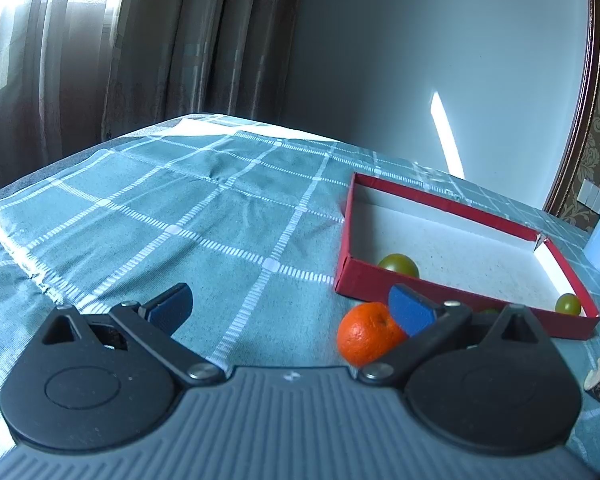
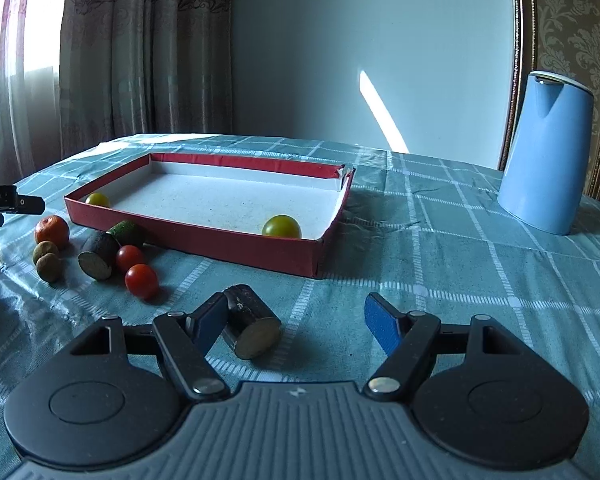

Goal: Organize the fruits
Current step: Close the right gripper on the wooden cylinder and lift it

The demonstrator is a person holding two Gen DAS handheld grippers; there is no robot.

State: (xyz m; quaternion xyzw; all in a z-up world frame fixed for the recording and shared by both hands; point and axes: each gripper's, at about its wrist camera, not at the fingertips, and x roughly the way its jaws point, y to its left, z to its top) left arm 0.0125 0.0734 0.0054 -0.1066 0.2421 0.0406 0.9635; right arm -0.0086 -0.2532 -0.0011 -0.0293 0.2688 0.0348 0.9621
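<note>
A shallow red box (image 1: 364, 280) with a white floor lies on the checked cloth. Two green fruits (image 1: 398, 266) (image 1: 568, 304) rest inside it. My left gripper (image 1: 292, 308) stands wide open. An orange (image 1: 364, 336) sits on the cloth just inside its right finger, partly hidden behind the pad. My right gripper (image 2: 296, 320) is open too. A dark cut fruit piece (image 2: 252, 328) lies between its fingers, close against the left one. Left of the box (image 2: 220, 242) lie the orange (image 2: 52, 230), two red tomatoes (image 2: 141, 280) and other small fruits.
A tall blue jug (image 2: 544, 152) stands on the cloth to the right of the box. Another dark cut piece (image 2: 98, 260) and a green fruit (image 2: 126, 232) lie by the box's near wall. Curtains hang behind the table's far left edge.
</note>
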